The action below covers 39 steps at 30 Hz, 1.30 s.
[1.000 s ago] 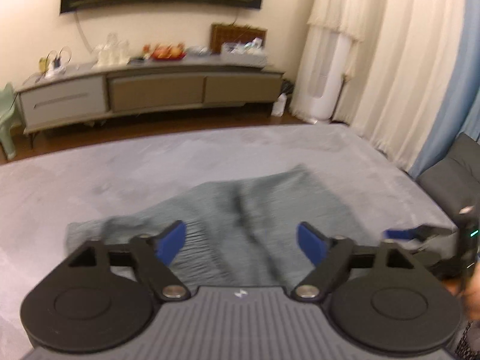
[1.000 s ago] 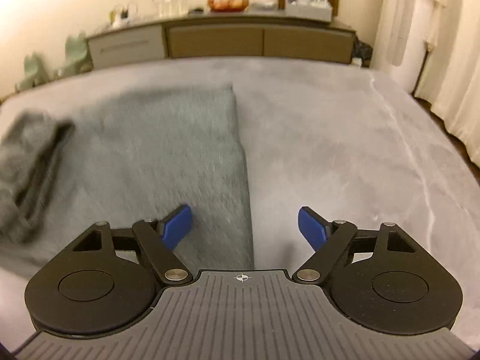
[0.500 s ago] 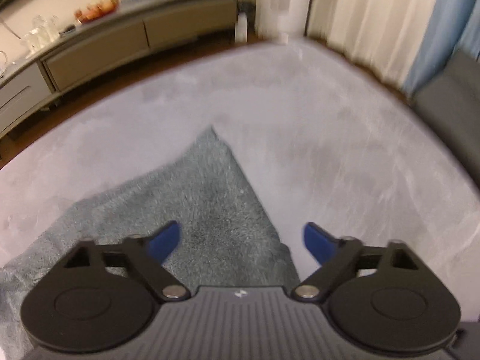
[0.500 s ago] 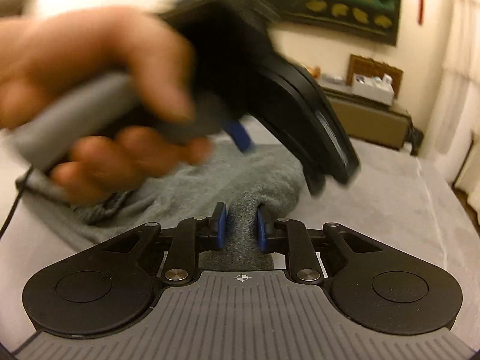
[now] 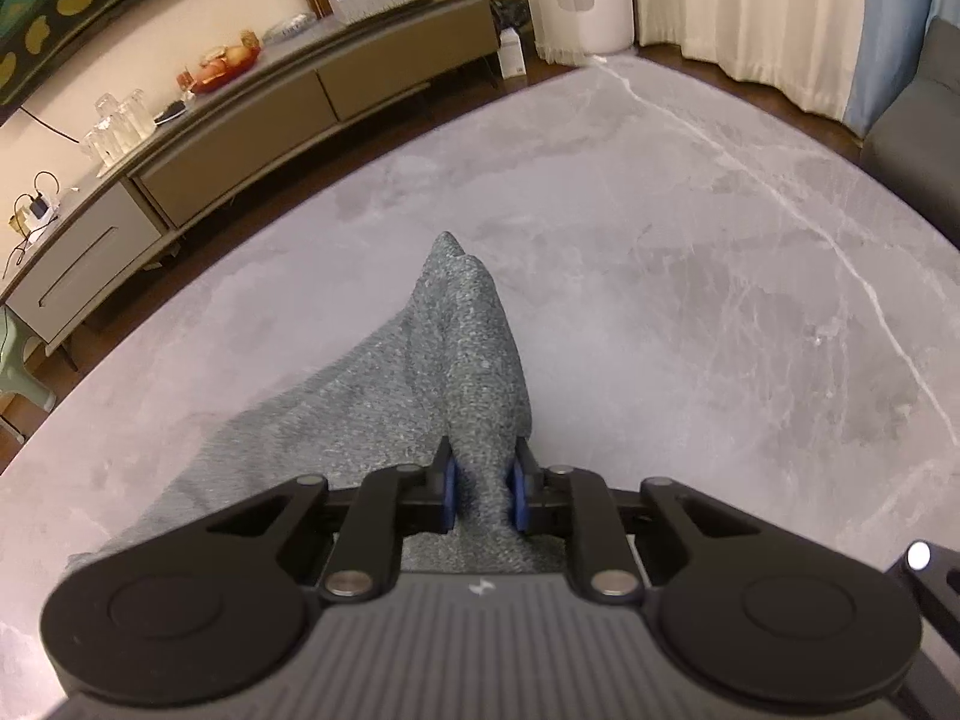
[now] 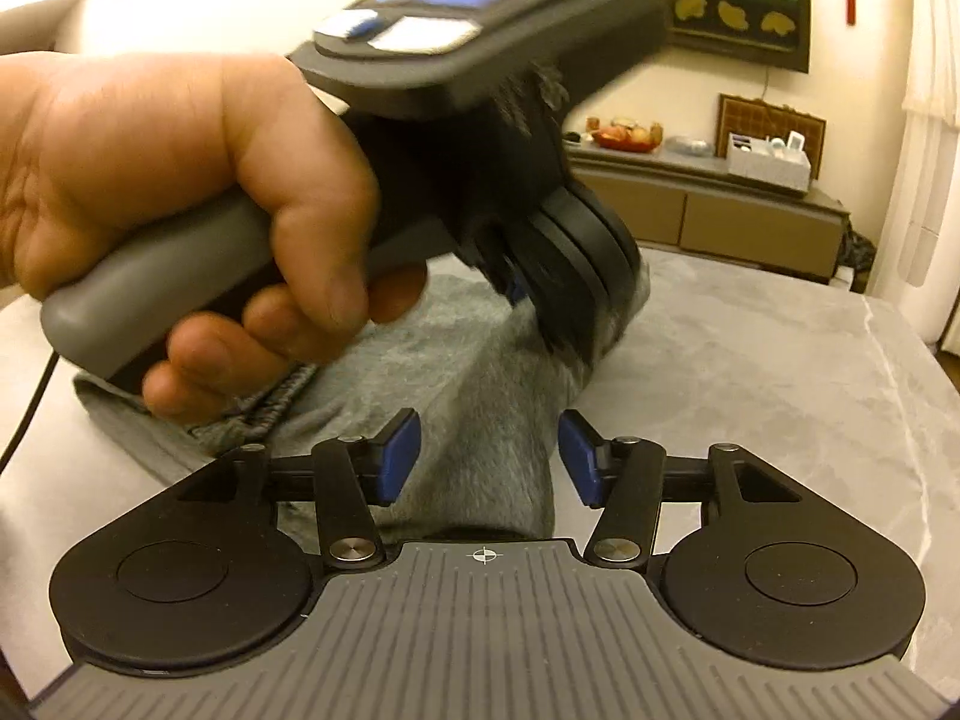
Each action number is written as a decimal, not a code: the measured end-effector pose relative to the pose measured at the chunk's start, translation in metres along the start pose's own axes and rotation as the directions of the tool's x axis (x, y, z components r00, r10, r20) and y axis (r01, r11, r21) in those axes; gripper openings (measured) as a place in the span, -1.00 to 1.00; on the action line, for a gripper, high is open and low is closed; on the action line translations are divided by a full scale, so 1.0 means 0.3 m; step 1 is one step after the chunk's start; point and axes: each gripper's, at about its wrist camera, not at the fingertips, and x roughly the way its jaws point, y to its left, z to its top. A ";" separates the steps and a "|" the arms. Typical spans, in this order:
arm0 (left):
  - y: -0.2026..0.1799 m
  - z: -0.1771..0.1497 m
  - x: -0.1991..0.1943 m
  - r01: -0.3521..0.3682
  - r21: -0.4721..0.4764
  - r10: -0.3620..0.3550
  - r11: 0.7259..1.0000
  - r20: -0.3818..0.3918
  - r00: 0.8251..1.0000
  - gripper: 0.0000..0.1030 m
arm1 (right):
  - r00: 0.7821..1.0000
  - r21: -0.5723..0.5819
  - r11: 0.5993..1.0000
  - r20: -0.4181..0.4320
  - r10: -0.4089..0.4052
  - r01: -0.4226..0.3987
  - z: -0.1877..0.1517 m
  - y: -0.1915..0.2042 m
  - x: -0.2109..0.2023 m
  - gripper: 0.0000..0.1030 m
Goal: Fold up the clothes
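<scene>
Mid-fold: your left gripper (image 5: 482, 495) is clamped on a bunched corner of the grey garment (image 5: 384, 414) lying on the rug (image 5: 690, 276), right gripper (image 6: 487, 459) spread w/ nothing held, so next carry that corner across & lay it flat.

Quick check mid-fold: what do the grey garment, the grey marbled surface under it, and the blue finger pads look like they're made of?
Grey garment: apparently a soft heathered knit, matte, with a speckled weave that bunches where the left gripper pinches it. Grey marbled surface: looks like short-pile fabric or a rug, matte, with pale veining; it could be printed. Blue finger pads on the open right gripper: likely smooth rubber or plastic.
</scene>
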 end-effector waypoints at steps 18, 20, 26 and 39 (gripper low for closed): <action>0.870 -0.833 -0.187 0.151 -0.706 -0.062 0.692 0.150 0.987 -0.19 | 0.978 -0.082 0.975 -0.065 0.199 -0.204 -0.047 0.286 0.113 0.30; 0.867 -0.837 -0.177 0.149 -0.726 -0.056 0.671 0.151 0.987 -0.11 | 0.974 -0.122 0.967 -0.069 0.216 -0.223 -0.050 0.344 0.142 0.28; 0.734 -0.841 -0.119 0.186 -0.717 -0.114 0.672 0.147 0.982 0.00 | 0.982 -0.322 0.931 -0.122 0.141 -0.173 -0.046 0.456 0.248 0.15; 0.579 -0.761 -0.182 0.485 -0.539 -0.317 0.689 0.378 0.870 -0.17 | 0.991 -0.274 0.953 0.006 -0.132 0.128 0.075 0.175 0.057 0.11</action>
